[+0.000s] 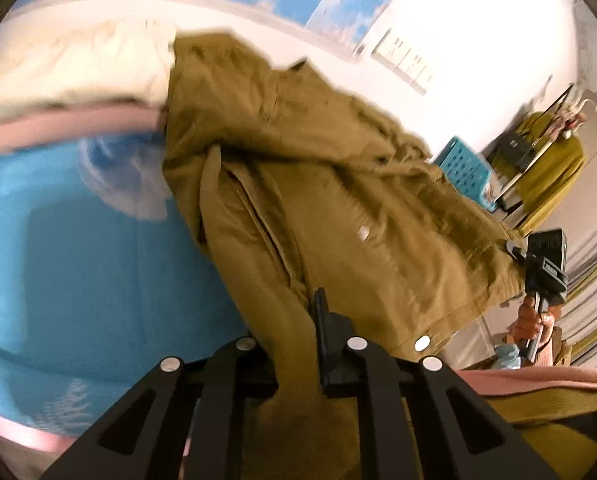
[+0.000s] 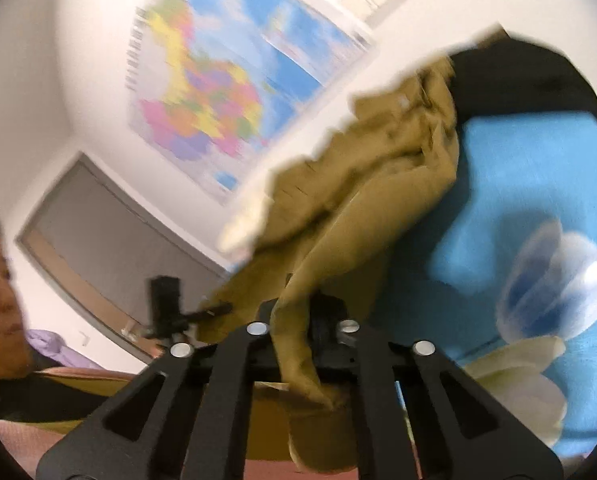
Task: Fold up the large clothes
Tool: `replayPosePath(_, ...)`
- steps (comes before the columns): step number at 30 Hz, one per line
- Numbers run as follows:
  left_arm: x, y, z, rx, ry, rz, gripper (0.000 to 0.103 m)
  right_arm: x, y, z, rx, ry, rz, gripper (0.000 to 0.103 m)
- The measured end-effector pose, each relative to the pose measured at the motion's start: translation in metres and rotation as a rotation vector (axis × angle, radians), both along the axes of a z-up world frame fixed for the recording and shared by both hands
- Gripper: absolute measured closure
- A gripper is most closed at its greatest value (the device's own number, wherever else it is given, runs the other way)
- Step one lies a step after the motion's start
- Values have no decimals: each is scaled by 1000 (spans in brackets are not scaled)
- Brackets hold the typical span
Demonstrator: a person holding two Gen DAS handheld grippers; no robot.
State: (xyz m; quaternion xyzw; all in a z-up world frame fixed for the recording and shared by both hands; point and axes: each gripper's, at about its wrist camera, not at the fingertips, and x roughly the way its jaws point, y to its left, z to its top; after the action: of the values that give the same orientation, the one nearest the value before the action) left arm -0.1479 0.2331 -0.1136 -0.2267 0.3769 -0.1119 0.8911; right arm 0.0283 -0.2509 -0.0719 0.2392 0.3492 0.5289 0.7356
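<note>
we've got the tan jacket (image 1: 318, 184) lifted over the blue bedspread (image 1: 78, 260), left gripper (image 1: 294, 344) and right gripper (image 2: 302, 332) both clenched on its cloth, body hanging toward 12 o'clock between us.

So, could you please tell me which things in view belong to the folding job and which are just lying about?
Part of the job:
- tan jacket, lifted over the blue bedspread
- left gripper, shut on the jacket
- right gripper, shut on the jacket

Just lying about:
- cream pillow
- turquoise crate
- wall map
- garment on the rack
</note>
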Motion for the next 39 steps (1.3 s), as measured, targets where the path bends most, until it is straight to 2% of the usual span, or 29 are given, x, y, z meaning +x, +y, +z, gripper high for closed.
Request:
replayPosePath(3, -17, 12, 23, -11, -72, 21, 94, -23, -11, 21, 39, -81, 21, 99)
replayPosePath(5, -24, 18, 25, 5, -81, 32, 94, -29, -9, 14, 28, -65, 44, 99)
replayPosePath(7, -23, 21, 10, 3, -34, 22, 93, -26, -5, -4, -30, -8, 47, 97)
replayPosePath(8, -21, 22, 3, 1, -6, 16, 93, -24, -3, -14, -51, 27, 52, 93)
replayPosePath(10, -15, 23, -22, 3, 73, 10, 93, -19, -2, -37, -101, 81, 55, 90)
replayPosePath(11, -15, 26, -31, -5, 96, 19, 92, -16, -5, -49, -107, 119, 45, 83)
replayPosePath(12, -16, 28, -35, -20, 97, 22, 92, -15, -7, -56, -116, 139, 38, 70)
replayPosePath(14, -19, 34, -43, -59, 86, 34, 87, -17, -11, -66, -130, 155, 32, 55)
replayPosePath(16, -22, 36, -45, -69, 88, 34, 81, -22, -9, -72, -132, 154, 51, 50)
replayPosePath(17, -21, 34, -45, -68, 91, 26, 68, -24, -8, -74, -130, 157, 68, 47)
replayPosePath(18, -20, 29, -45, -65, 101, 7, 60, -26, -5, -78, -134, 162, 81, 46)
replayPosePath(20, -18, 24, -43, -38, 92, -17, 53, -26, -2, -85, -128, 184, 86, 48)
replayPosePath(22, -16, 17, -42, -16, 92, -26, 53, -27, 1, -86, -83, 190, 97, 69)
replayPosePath(23, -15, 16, -43, -15, 94, -26, 66, -28, 3, -84, -67, 186, 95, 84)
replayPosePath(24, -14, 16, -44, -24, 103, -23, 79, -30, 3, -80, -30, 175, 99, 91)
replayPosePath(25, -13, 16, -43, -42, 110, -14, 91, -31, 4, -73, -3, 157, 93, 92)
replayPosePath(27, -12, 16, -36, -64, 91, 6, 95, -34, 7, -56, 37, 122, 82, 94)
replayPosePath(33, -34, 17, 17, -69, -81, 8, 97, -59, -10, 4, 160, -52, 50, 97)
replayPosePath(36, -49, 25, 37, -105, -164, 3, 97, -72, -21, 27, 193, -136, 36, 97)
replayPosePath(37, -53, 30, 38, -129, -184, 12, 96, -72, -25, 28, 210, -142, 33, 97)
replayPosePath(39, -52, 43, 30, -167, -171, 33, 95, -66, -28, 21, 233, -103, 25, 98)
